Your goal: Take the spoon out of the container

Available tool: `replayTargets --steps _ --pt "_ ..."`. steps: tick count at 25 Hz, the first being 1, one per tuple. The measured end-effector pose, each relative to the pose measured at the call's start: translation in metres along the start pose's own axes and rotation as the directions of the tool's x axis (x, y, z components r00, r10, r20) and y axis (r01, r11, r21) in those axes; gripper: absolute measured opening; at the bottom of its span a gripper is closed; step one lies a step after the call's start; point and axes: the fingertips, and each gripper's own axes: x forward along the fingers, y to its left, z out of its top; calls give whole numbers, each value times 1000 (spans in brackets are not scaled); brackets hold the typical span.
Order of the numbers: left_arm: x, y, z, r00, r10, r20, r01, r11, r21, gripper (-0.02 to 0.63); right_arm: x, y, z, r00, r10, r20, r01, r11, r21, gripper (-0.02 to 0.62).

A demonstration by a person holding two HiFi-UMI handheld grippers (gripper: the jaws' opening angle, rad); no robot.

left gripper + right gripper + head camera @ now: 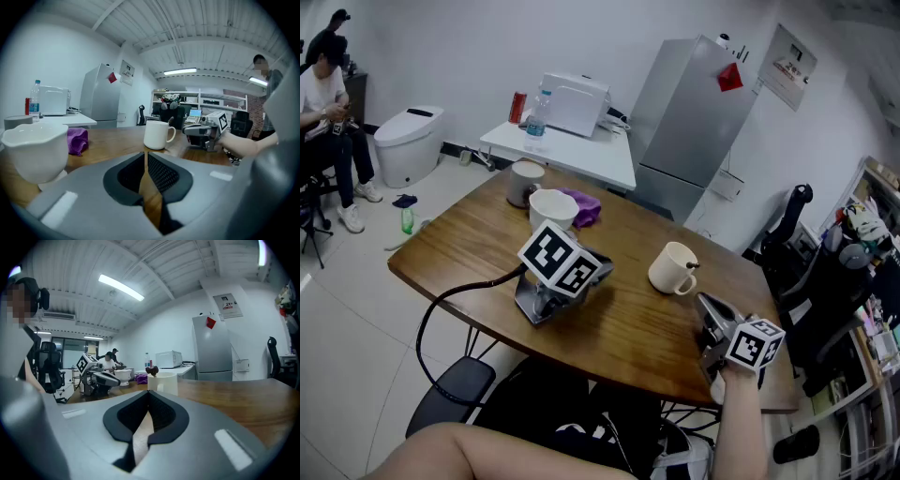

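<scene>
Left tongs (145, 158), right tongs (149, 398) both closed empty, mug (673, 269) holding spoon (151, 370) between them, bowl (551, 208), purple cloth (584, 206)

White walls (487, 47) and a pale tiled floor (356, 309) frame a wooden table (619, 323), a white side table (581, 157), a grey fridge (694, 122) and a black office chair (792, 220), under strip lights (121, 288)

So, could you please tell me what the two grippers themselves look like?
Both the left gripper and the right gripper have smooth grey jaws lined with black textured pads. Each carries a white cube printed with black square markers. A black cable runs from the left one. No sleeve shows on the right forearm.
</scene>
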Motion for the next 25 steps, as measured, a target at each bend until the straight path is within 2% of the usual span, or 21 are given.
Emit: replayTargets --steps 15,25 --pt "1 0 0 1000 1 2 -1 1000 0 21 4 6 10 997 -43 -58 35 989 -145 3" --pt "1 0 0 1000 -1 3 1 1000 1 21 8 6 18 990 -102 -95 75 963 -258 8"
